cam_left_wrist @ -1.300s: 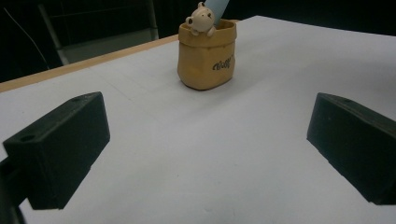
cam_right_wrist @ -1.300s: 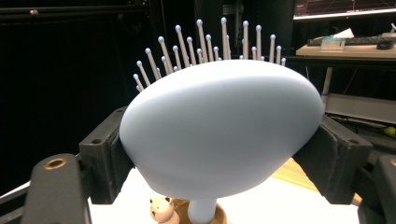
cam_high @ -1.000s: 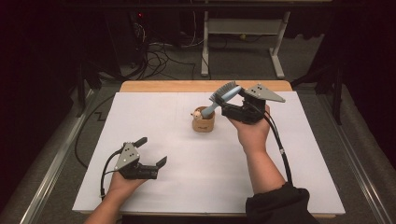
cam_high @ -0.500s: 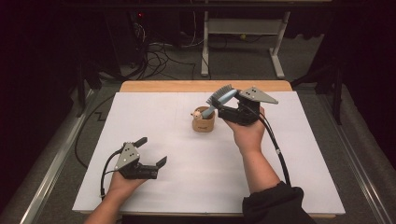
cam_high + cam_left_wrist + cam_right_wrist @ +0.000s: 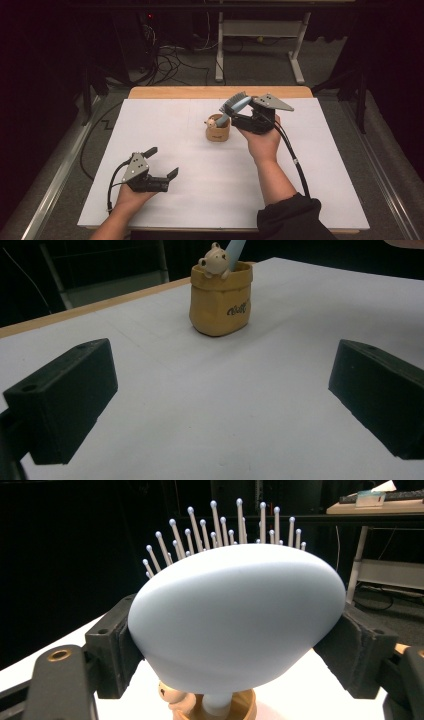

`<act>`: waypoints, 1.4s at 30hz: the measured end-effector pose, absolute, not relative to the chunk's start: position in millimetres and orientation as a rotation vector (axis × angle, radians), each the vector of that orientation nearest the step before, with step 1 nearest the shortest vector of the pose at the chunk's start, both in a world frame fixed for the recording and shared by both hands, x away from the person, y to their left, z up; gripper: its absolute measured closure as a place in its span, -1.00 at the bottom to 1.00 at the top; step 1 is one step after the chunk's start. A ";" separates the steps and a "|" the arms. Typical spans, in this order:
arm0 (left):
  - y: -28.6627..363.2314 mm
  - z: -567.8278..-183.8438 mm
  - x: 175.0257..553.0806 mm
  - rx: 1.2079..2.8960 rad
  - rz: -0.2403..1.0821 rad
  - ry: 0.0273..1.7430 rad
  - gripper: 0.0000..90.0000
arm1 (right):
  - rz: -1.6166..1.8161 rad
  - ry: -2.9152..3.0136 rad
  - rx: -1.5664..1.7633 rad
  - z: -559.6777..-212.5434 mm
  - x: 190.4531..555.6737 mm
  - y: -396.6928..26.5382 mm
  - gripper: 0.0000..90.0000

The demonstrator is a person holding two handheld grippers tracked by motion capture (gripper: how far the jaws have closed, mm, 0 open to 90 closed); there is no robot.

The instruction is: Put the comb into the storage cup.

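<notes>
**Hairbrush held by its head, handle down in the bear cup**

We take the tan cup (image 5: 218, 133) with the little bear on its rim as our landmark; it stands on the white table cover (image 5: 300, 165). The pale blue hairbrush (image 5: 234, 106) leans up and to the right out of it, handle end inside the cup. Our right gripper (image 5: 239, 111) sits just right of the cup, its jaws pinching the brush head from both sides; in the right gripper view the smooth back of the head faces us, bristles pointing away. Our left gripper (image 5: 162, 162) rests well apart from the cup, nearer us and to the left, jaws spread with nothing between them.
</notes>
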State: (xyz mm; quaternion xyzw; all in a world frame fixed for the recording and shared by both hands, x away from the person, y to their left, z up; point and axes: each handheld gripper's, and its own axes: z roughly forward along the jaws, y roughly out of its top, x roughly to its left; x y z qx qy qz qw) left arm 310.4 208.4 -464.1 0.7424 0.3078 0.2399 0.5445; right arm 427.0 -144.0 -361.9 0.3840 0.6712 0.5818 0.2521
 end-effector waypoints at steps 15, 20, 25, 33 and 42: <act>207.1 -464.1 309.6 1.766 0.568 0.727 -1.00 | 1.568 1.838 1.049 -365.0 430.0 -142.9 -0.53; 207.5 -464.0 309.7 1.765 0.568 0.729 -1.00 | 1.572 1.837 1.048 -365.4 431.5 -142.8 -0.53; 207.5 -463.9 309.7 1.766 0.569 0.727 -1.00 | 1.575 1.834 1.052 -365.8 432.2 -143.1 -0.53; 207.6 -463.7 309.4 1.765 0.570 0.726 -1.00 | 1.565 1.842 1.057 -367.9 433.1 -142.4 -0.53; 207.9 -463.8 309.5 1.761 0.570 0.732 -1.00 | 1.559 1.850 1.052 -371.4 435.0 -139.8 -0.53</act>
